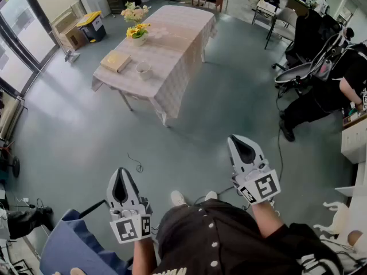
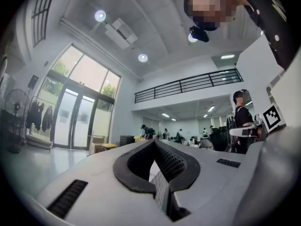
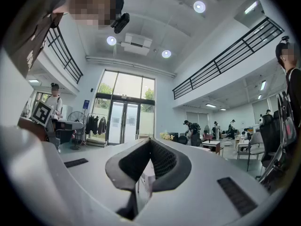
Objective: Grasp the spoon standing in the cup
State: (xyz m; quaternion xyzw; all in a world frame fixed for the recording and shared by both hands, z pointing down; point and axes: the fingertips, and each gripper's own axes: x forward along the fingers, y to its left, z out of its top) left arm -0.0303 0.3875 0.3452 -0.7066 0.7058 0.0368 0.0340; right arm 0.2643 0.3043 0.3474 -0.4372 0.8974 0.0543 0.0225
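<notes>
A long table (image 1: 172, 50) under a pale checked cloth stands across an open stretch of grey floor, well apart from the person, whose two hand-held grippers point towards it from low in the head view. The left gripper (image 1: 121, 176) and the right gripper (image 1: 241, 145) both have their jaws pressed together, with nothing between them.

On the near end of the table is a small white cup (image 1: 143, 69), just beside a flat tan box (image 1: 115, 61) and in front of a pot of yellow flowers (image 1: 137, 33). The spoon meant to stand in it is too small to make out from here.

The step in hand looks like the approach, with the grasp itself not yet begun. To do it well:
- Walk up until the table end is within easy reach.
- Spread the jaws of one gripper before it nears the cup.
- Come down from above, clear of the box and flowers.
- Close on the spoon's handle above the rim, so the light cup is not knocked over.

Counted:
- one clothed table
- two grippers
- one box
- two bunches of flowers, yellow and pink (image 1: 135, 11)
- one cup
- no spoon that can be counted
</notes>
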